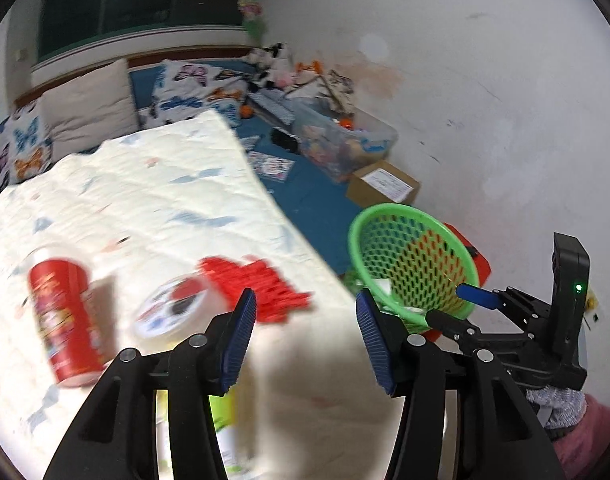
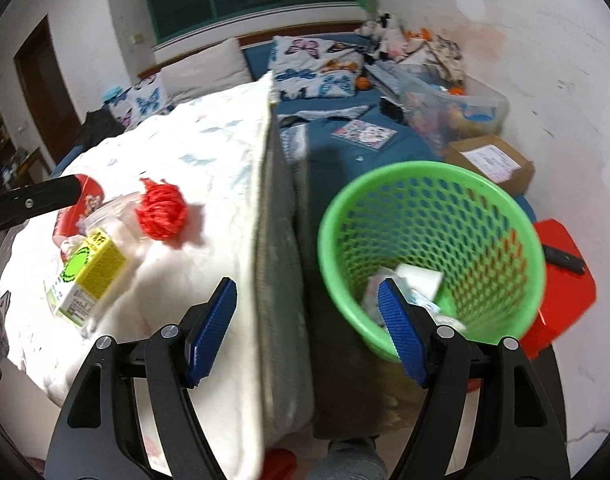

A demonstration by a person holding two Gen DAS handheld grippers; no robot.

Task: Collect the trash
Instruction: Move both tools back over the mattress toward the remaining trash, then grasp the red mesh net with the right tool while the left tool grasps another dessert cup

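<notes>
A green mesh basket (image 2: 429, 184) stands beside the white quilted bed surface (image 2: 193, 152) and holds crumpled white paper trash (image 2: 419, 278); it also shows in the left wrist view (image 1: 385, 216). On the quilt lie a red can (image 1: 63, 316), a round white lid (image 1: 171, 310), a red mesh ball (image 1: 261, 286) and a yellow-green carton (image 2: 87, 276). My left gripper (image 1: 305, 336) is open over the quilt's edge. My right gripper (image 2: 307, 322) is open and empty between the quilt and the basket.
A red stool (image 2: 565, 280) with a black remote (image 2: 565, 260) stands right of the basket. A cardboard box (image 2: 493, 160), a clear storage bin (image 2: 453, 108) and butterfly pillows (image 2: 317, 64) lie on the blue mat behind. A white wall (image 2: 545, 40) is on the right.
</notes>
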